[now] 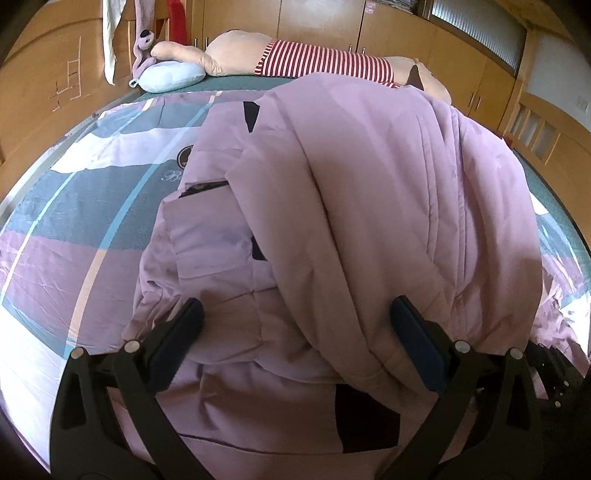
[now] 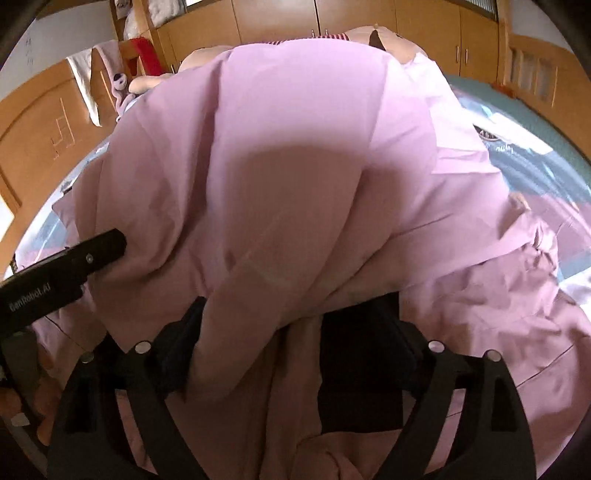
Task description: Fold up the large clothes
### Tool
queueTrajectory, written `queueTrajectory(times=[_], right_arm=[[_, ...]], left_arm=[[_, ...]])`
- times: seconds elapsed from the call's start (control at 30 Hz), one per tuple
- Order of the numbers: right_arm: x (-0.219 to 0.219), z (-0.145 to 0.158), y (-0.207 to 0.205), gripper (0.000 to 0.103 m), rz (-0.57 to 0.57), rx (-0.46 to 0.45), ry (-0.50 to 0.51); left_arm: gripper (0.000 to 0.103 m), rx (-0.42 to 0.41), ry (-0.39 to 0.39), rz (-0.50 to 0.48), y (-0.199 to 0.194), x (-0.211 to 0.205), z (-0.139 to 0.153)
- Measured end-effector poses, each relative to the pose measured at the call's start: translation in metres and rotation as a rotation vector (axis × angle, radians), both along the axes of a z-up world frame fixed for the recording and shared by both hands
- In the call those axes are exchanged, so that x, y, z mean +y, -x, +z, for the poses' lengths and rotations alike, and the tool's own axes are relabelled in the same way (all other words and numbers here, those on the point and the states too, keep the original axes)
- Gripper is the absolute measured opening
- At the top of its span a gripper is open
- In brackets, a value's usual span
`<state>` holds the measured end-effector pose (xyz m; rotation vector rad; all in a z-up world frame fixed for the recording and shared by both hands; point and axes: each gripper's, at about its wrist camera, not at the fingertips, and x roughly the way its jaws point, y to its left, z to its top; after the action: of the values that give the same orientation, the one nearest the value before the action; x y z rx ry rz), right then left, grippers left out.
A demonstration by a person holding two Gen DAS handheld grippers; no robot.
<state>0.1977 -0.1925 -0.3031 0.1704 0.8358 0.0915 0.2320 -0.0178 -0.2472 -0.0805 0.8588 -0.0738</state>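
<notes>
Two grippers work over one big pink jacket point(image 1: 354, 206) that lies heaped on the bed point(image 1: 74, 229), on a sheet with grey, pink and blue patches. The left gripper point(image 1: 295, 347) has its fingers point(image 1: 177, 343) spread wide, and the jacket cloth bulges between them without being squeezed. The right gripper point(image 2: 295, 325) sits to its right, half buried: a thick fold of the jacket runs between its fingers point(image 2: 181, 332) and they seem to pinch it, though the cloth hides the tips. Far away, by the wooden cupboards point(image 1: 317, 18), lie a striped plush toy point(image 1: 325, 62) and a pale blue cushion point(image 1: 170, 75).
</notes>
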Motion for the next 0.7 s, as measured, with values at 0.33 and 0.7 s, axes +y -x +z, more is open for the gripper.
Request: queueTrajectory(times=[0.33, 0.7], right_arm=[[-0.001, 0.000, 0.006, 0.090, -0.002, -0.019, 0.007], [-0.015, 0.030, 0.035, 0.091, -0.121, -0.162, 0.107]], left_arm=[[0.101, -0.029, 0.007, -0.115, 0.009, -0.027, 0.001], [0.101, 0.014, 0.010, -0.127, -0.005, -0.021, -0.011]])
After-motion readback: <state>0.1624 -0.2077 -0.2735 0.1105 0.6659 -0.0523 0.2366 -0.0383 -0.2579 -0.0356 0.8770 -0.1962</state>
